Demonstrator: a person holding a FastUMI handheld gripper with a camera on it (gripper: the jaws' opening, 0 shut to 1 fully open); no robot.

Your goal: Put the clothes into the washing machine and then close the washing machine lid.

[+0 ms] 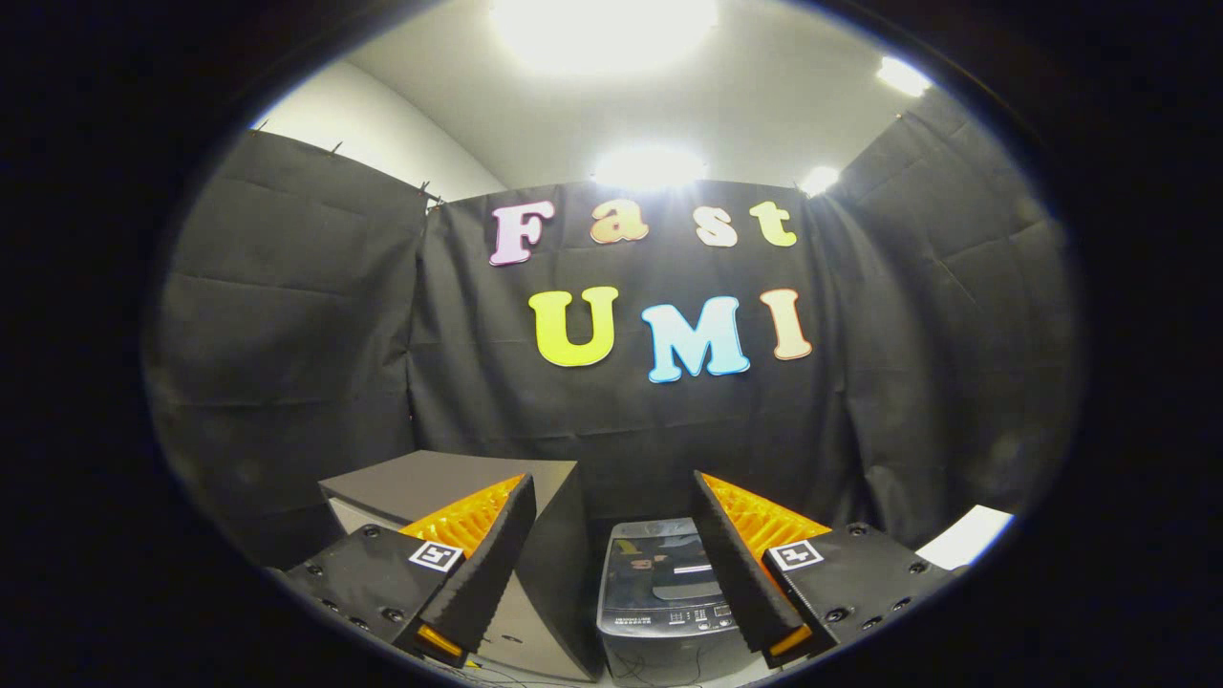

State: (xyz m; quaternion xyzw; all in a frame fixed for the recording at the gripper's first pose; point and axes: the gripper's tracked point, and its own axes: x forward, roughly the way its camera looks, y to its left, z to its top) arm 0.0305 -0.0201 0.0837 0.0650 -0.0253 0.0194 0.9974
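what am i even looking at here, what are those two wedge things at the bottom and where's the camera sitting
The camera rides on a handheld gripper that a person carries; there is no robot arm. It looks forward along the gripper's two fingers, which are the two wedge shapes you see low down. The lens is a fisheye, so straight lines bend and the picture comes out round.

The fingers stand wide apart, so the gripper is open and holds nothing.

Between the fingers, a little beyond them, stands a small top-loading washing machine; its glossy lid looks closed, with a control panel on the near edge. Beside it, behind the one finger, is a dark grey box-like cabinet. Black cloth walls hang behind everything, with bright ceiling lights above. I cannot see any clothes here.
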